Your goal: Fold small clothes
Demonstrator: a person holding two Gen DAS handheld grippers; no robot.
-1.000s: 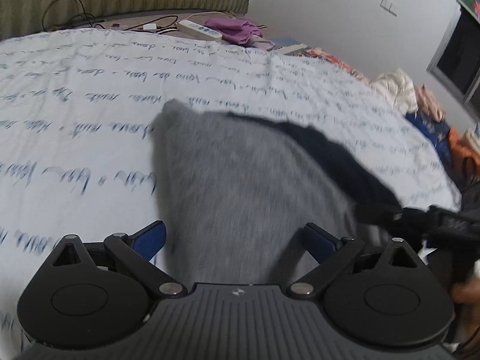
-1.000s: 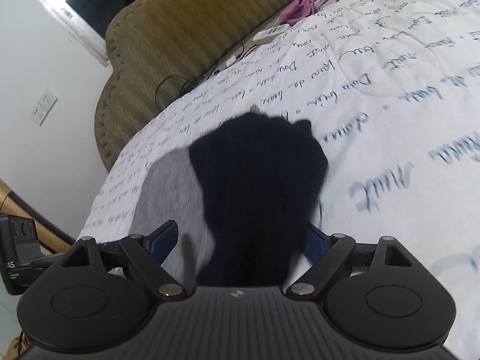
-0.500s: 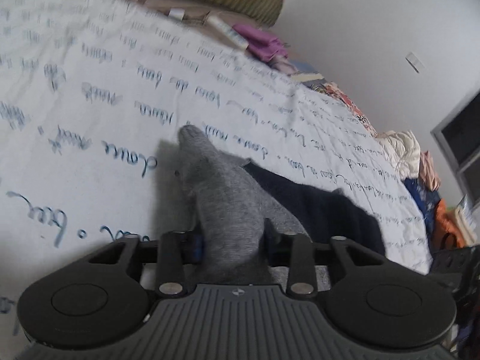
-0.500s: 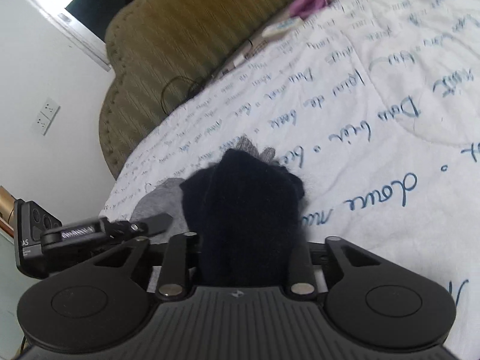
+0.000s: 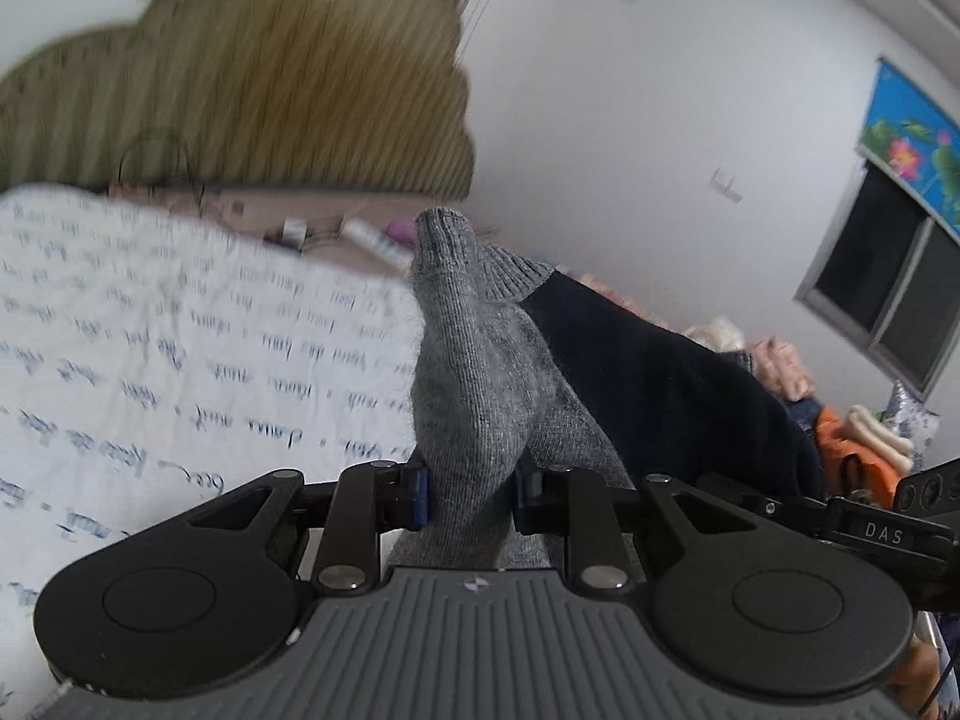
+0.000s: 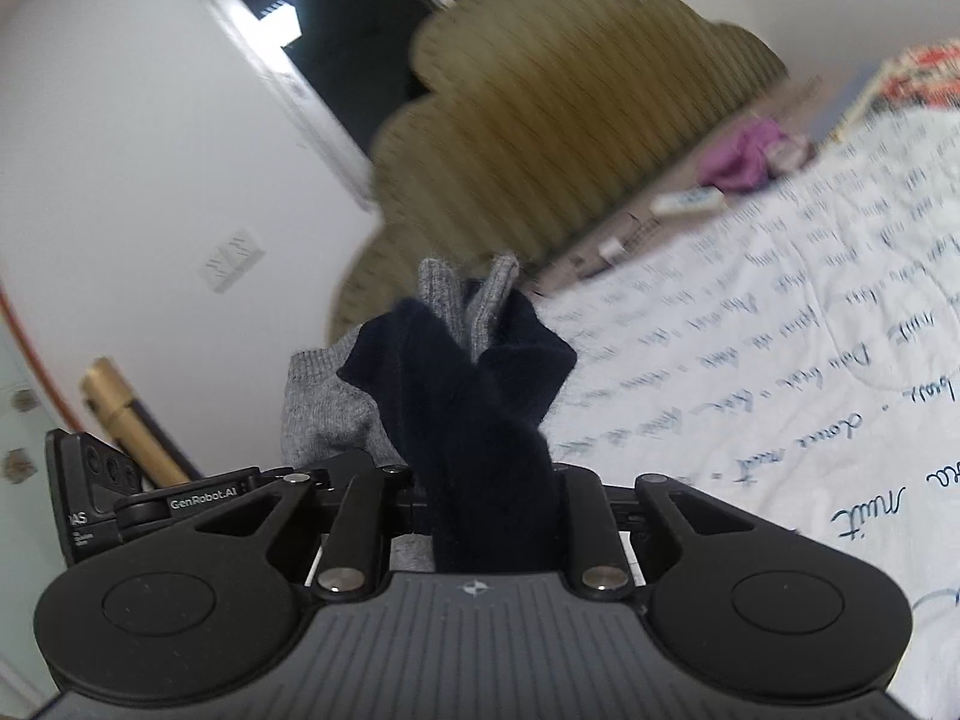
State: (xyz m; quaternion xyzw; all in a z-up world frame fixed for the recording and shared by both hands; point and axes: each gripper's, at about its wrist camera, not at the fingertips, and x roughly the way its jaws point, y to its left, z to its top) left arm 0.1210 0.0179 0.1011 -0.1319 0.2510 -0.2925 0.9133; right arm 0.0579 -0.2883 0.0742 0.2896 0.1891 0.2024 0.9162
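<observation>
We see a white bedspread with blue script filling the left of the left wrist view, olive headboard blurred at upper left. A grey and navy knit garment sits at frame centre, raised off the bedspread, stretched between both grippers. Left gripper: jaws closing, clamped on the grey end. Right gripper: jaws closing, clamped on the navy end at lower centre. A purple cloth lies at upper right.
</observation>
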